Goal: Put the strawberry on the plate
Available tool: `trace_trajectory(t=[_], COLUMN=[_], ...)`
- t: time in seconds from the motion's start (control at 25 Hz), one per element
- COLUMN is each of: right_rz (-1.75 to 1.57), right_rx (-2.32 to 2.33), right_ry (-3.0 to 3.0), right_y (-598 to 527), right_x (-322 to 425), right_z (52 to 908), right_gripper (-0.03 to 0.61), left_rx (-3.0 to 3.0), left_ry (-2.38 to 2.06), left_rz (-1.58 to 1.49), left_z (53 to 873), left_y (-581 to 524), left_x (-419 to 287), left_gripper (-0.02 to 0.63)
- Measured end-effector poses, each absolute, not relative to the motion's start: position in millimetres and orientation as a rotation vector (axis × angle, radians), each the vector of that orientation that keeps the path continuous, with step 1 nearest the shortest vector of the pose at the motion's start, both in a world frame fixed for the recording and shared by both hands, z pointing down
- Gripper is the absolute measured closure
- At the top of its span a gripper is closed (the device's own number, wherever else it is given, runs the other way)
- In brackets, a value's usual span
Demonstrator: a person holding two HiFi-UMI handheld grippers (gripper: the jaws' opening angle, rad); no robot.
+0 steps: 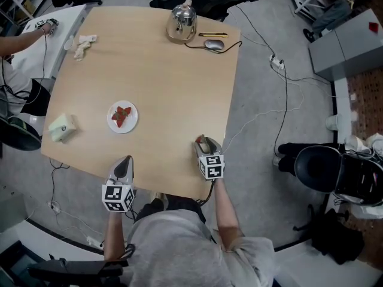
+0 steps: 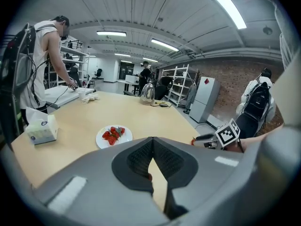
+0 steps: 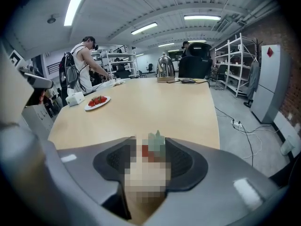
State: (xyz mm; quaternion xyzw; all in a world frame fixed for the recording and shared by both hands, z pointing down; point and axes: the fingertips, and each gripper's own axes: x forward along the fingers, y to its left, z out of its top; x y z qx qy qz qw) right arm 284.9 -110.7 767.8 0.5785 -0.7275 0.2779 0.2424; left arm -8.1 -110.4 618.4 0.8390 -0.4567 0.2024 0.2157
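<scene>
1. The left gripper (image 2: 153, 138) was held over the near edge of the table (image 1: 173, 88), jaw tips together and nothing between them.
2. The right gripper (image 3: 150, 139) was positioned at the same near edge, toward the table's right side. Its jaws stood apart.
3. One strawberry (image 3: 148, 148), green top pointing away, sat between the right gripper's jaws. A mosaic patch covered part of it, so contact with the pads could not be confirmed.
4. The plate (image 1: 131, 125), white and round, lay farther in and to the left, well apart from that strawberry.
5. Several cut strawberries (image 1: 121, 115) lay on the plate.
6. A tissue box (image 1: 62, 127) stood left of the plate, near the table's left edge.
7. Crumpled white material (image 1: 82, 45) lay near the far left corner.
8. A metal kettle (image 1: 181, 23) stood at the far edge, with a computer mouse (image 1: 213, 43) just beside it to the right.
9. Another person's arm (image 1: 24, 37) reached over a separate white table beyond the left side.
</scene>
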Motion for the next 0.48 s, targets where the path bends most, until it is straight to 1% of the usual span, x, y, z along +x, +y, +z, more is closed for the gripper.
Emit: trace_trajectory(t=[0.12, 0.32, 0.48], right_rz=[0.761, 0.745, 0.735], right_rx=[1.560, 1.540, 1.521], right_ry=[-1.981, -1.970, -1.973], right_y=[-112.1, -112.5, -112.4], right_x=[284.9, 286.4, 284.8], right_z=[773.5, 776.3, 777.2], right_gripper=[0.365, 0.364, 0.380], left_rx=[2.320, 2.309, 2.308], left_ry=[-1.274, -1.282, -1.280], left_rz=[0.561, 0.566, 0.566], left_z=[619.1, 619.9, 621.2], left_y=[-112.6, -114.3, -115.6], left_x=[-7.8, -7.6, -4.5], left_gripper=[0.595, 0.595, 0.595])
